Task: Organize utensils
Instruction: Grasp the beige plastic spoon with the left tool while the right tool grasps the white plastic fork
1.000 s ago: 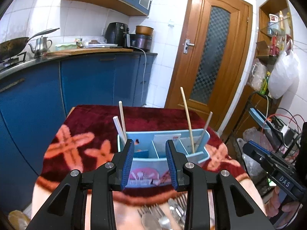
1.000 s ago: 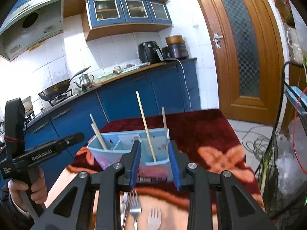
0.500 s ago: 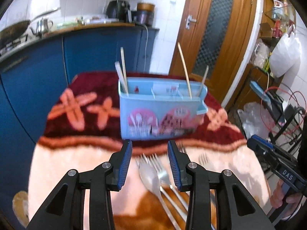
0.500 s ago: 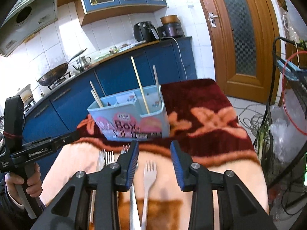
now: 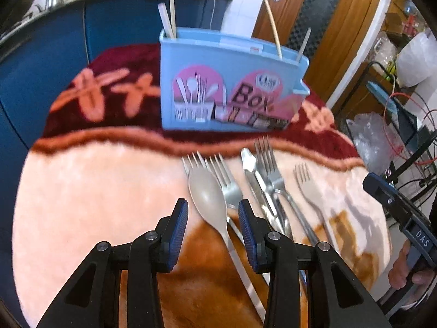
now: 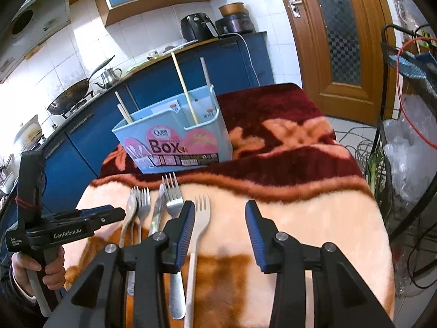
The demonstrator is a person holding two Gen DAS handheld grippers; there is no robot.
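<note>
A pale blue utensil box (image 5: 229,82) printed with pink panels and the word "Box" stands upright on the dark red end of a plush blanket (image 5: 90,199), with four chopsticks (image 5: 271,24) poking up from its compartments, two at each end. In front of it, on the peach part of the blanket, loose cutlery lies side by side with the heads pointing toward the box: a beige plastic spoon (image 5: 210,196) resting over a steel fork (image 5: 222,175), a bundle of steel pieces topped by a larger fork (image 5: 266,158), and a beige plastic fork (image 6: 200,218) off to the right.

The left gripper (image 5: 213,224) hovers low with its blue-padded jaws spread, framing the spoon's bowl without touching it. The right gripper (image 6: 220,227) is also spread and empty, its left finger just beside the plastic fork.

Behind the table run blue kitchen cabinets (image 6: 90,128), a wok (image 6: 69,97) and kettle (image 6: 110,75) on the counter, and a wooden door (image 6: 338,35).
</note>
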